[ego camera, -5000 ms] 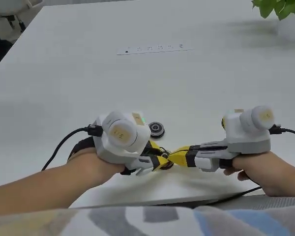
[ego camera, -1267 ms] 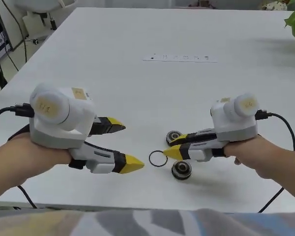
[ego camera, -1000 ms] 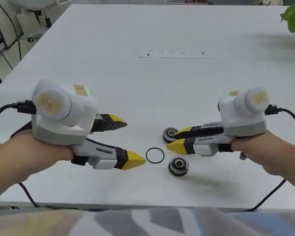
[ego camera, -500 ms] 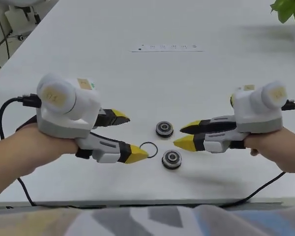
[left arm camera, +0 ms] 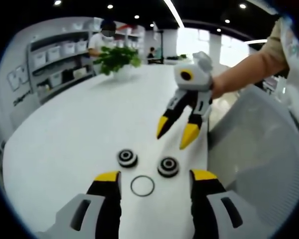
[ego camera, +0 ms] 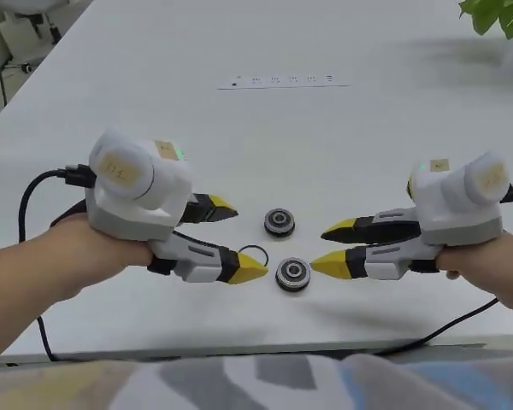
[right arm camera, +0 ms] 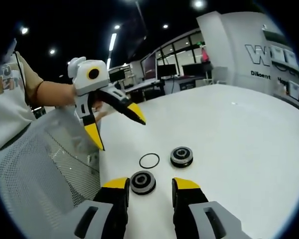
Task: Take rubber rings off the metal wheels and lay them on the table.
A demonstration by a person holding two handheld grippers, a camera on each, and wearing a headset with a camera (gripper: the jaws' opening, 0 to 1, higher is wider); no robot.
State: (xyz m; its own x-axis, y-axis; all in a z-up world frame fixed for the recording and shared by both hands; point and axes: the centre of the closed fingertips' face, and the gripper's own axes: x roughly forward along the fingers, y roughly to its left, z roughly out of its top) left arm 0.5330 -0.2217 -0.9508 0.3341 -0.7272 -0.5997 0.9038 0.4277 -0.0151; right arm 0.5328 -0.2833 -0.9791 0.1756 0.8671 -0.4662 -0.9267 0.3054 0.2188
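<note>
Two small metal wheels with dark rims lie flat on the white table [ego camera: 393, 137], one farther [ego camera: 280, 222] and one nearer [ego camera: 292, 274]. A loose black rubber ring [ego camera: 258, 249] lies left of them, partly hidden by the left gripper's lower jaw. My left gripper [ego camera: 239, 239] is open and empty, its tips just left of the wheels. In its own view the left gripper [left arm camera: 155, 177] brackets the ring [left arm camera: 132, 185], with both wheels [left arm camera: 127, 158] [left arm camera: 168, 167] beyond. My right gripper [ego camera: 323, 248] is open, facing the nearer wheel. In its own view the right gripper [right arm camera: 151, 183] has that wheel [right arm camera: 143, 181] at its mouth.
A flat strip with small markings [ego camera: 282, 81] lies far back on the table. A green plant [ego camera: 494, 13] stands at the back right. Cables trail from both grippers over the table's front edge [ego camera: 239, 352]. A mesh chair back [left arm camera: 254, 149] stands close behind the front edge.
Five seconds ago both grippers met at a wheel near the front edge; since then they parted and a ring lies on the table. Lately the left tips edged toward the ring, the right drew back.
</note>
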